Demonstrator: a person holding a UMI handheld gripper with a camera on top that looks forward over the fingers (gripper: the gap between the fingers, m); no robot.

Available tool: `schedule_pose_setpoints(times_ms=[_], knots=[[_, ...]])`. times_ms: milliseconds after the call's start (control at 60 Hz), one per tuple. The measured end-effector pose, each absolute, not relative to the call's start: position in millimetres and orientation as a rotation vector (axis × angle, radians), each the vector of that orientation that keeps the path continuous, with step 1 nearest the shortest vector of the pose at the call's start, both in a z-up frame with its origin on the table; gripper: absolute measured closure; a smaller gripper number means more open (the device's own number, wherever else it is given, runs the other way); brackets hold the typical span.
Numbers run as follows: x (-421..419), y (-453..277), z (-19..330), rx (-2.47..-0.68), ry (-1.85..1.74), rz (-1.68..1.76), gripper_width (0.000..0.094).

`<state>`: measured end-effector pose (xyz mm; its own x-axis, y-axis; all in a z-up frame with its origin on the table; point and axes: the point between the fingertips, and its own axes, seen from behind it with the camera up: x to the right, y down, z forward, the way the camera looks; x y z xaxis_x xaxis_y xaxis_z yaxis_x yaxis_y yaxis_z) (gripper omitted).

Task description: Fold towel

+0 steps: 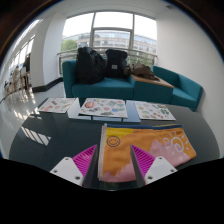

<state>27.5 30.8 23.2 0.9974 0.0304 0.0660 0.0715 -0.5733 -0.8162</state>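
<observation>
The dark, glossy surface point(40, 135) reflects window light along its left side. Three printed sheets lie in a row on its far part: a left sheet point(58, 104), a middle sheet point(104, 107) and a right sheet point(155, 110), each apart from the next. Nearer, the towel point(140, 148), orange and pink with a printed pattern, lies flat on the surface. The gripper point(112, 168) is released, its fingers spread: the left pad point(85, 158) sits at the towel's near left corner, the right pad point(152, 162) overlaps its near edge, and the towel's near portion lies between them. Beyond the surface stands a teal sofa point(185, 88) carrying two dark bags point(92, 65) and a brown item. Behind it, large windows point(112, 28) span the room's back wall.
</observation>
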Motion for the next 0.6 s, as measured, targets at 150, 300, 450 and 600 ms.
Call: schedule_pose_setpoints(times_ms=[150,300,450,600], knots=[[16,59,-4,-2.261,-0.094,-0.051,0.0416],[11,63,-11,-2.286,-0.111,-0.034,0.0663],[23,61,-9,-2.291,-0.130,-0.127,0.0906],[21,59,-1,-2.294,-0.093,-0.051,0.0906]])
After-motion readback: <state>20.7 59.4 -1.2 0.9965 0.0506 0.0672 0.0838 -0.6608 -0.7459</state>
